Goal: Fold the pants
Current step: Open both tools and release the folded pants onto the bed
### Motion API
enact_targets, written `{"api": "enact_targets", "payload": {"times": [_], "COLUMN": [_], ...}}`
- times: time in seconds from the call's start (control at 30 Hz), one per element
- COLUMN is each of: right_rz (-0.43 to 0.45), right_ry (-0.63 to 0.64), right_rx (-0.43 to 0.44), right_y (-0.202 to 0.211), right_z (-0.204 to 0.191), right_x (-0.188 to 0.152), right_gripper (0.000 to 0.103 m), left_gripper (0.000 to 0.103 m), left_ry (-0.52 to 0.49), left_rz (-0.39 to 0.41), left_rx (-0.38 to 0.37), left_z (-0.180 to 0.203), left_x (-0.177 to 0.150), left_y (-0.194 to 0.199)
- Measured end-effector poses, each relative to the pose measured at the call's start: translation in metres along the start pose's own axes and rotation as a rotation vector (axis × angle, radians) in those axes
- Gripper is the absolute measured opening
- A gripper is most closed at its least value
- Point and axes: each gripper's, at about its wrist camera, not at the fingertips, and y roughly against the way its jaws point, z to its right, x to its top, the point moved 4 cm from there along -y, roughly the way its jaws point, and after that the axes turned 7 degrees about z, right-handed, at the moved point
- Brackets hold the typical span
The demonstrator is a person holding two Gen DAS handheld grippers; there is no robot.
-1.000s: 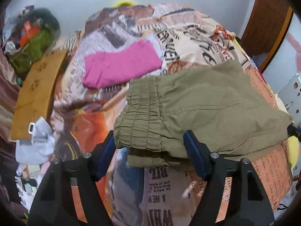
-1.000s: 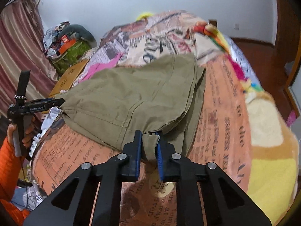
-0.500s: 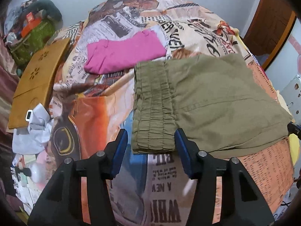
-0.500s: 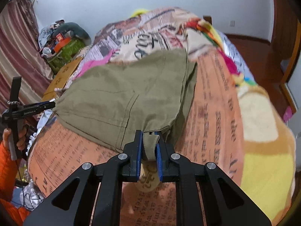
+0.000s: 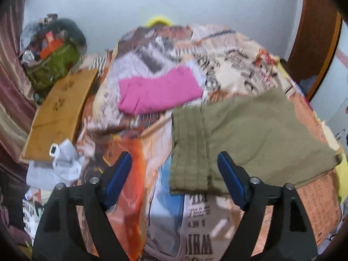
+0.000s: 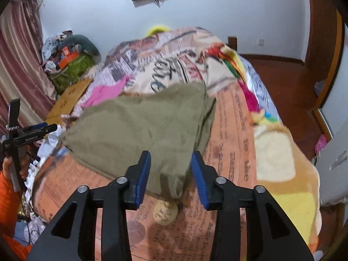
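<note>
The olive green pants (image 5: 245, 139) lie folded flat on the printed bedspread, with the elastic waistband (image 5: 189, 152) toward my left gripper. My left gripper (image 5: 174, 178) is open and empty, pulled back just short of the waistband. In the right wrist view the pants (image 6: 141, 130) lie ahead, and their near corner sits loose between the spread jaws of my right gripper (image 6: 170, 176), which is open. The left gripper also shows in the right wrist view (image 6: 32, 130), at the far left in the person's hand.
A folded pink garment (image 5: 158, 91) lies on the bed beyond the pants. A wooden board (image 5: 58, 113) and a pile of bags (image 5: 52, 58) stand at the bed's left side. White cloth (image 5: 54, 167) lies at the near left. A wooden door frame (image 5: 315, 41) is on the right.
My right gripper has opened and let go of the pants' corner. My left gripper has opened wider and drawn back and upward from the waistband. The pants now rest flat on the bed.
</note>
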Motion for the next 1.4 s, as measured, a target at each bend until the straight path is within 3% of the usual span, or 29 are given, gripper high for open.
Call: {"api": "enact_targets", "payload": {"times": [0.13,0.3,0.47,0.63,0.73,1.23,1.4], "right_rz": [0.023,-0.03,-0.113,-0.188,-0.217,-0.222,-0.221], "right_ry": [-0.003,0.011,0.008,0.016,0.024,0.006,-0.03], "right_rx": [0.073,0.134,0.147,0.123,0.119,0.073,0.071], "right_y": [-0.009,-0.046,-0.08,-0.102,-0.103,-0.065,-0.057], "right_z": [-0.021,-0.05,-0.063,-0.063,-0.059,-0.022,-0.016], "right_x": [0.011,0.01,0.003,-0.011,-0.019,-0.047,-0.051], "right_gripper": [0.04,0.043,0.043,0.043,0.043,0.043,0.049], "left_gripper": [0.091,0.092,0.092,0.094,0.103,0.103,0.103], "left_ry": [-0.027,-0.058,-0.087,-0.166,-0.16,-0.081,-0.089], "left_rz": [0.028,-0.004,-0.082,-0.197,-0.196,-0.186,-0.18], "left_rx": [-0.038,-0.1,-0.146,-0.131,-0.125,-0.102,-0.084], "left_z": [0.016,0.048,0.075,0.088,0.082,0.045,0.045], "left_x": [0.016,0.022,0.011,-0.016,-0.028,-0.044,-0.045], "left_y": [0.002,-0.017,-0.041,-0.069,-0.072,-0.057,-0.054]}}
